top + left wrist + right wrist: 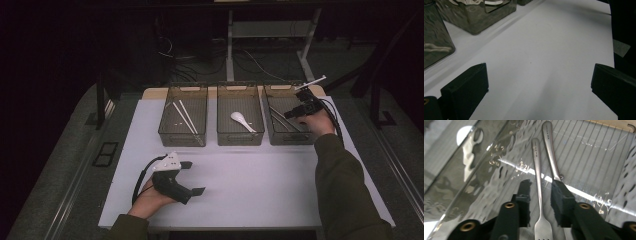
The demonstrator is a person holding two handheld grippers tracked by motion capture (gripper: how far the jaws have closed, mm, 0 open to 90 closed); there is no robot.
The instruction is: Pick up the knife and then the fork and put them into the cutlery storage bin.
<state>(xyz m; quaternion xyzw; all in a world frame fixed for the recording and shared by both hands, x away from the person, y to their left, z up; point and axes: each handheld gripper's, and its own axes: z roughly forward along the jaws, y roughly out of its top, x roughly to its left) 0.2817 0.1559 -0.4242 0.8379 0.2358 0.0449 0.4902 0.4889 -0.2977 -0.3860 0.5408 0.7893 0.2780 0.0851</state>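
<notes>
Right gripper (539,192) reaches into the right bin (274,136), jaws slightly spread around a fork (539,185), not yet pinching. Close squarely on the handle, avoiding the neighbouring utensil (551,150). Left gripper (537,82) rests wide open on the table (554,50)

Silver fork (539,182), smoky clear bins (183,131), white spoon (242,120), white chopsticks (186,118), white table (260,185), olive sleeve (345,195).

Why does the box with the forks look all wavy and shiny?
Right gripper view: the tinted bin wall ripples reflections, and a bright glare streak crosses behind the fork. High view: the room behind is dark, while the white table is lit.
</notes>
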